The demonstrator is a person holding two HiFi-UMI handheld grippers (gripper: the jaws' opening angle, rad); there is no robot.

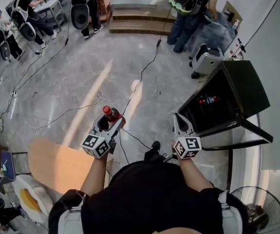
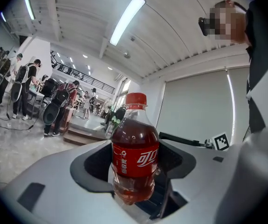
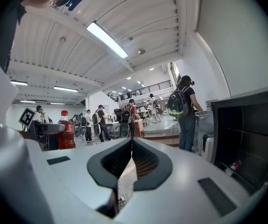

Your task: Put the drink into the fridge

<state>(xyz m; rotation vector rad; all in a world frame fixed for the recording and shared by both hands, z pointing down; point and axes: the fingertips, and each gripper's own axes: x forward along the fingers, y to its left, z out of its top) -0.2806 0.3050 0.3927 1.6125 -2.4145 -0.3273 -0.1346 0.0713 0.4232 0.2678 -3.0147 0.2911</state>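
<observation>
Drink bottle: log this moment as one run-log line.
left gripper: shut on drink bottle | right gripper: shut, empty | fridge: to the person's right, bottle not yet inside

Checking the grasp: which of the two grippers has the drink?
The left gripper: its jaws clamp the red-capped cola bottle, while the right gripper is shut on nothing.
</observation>
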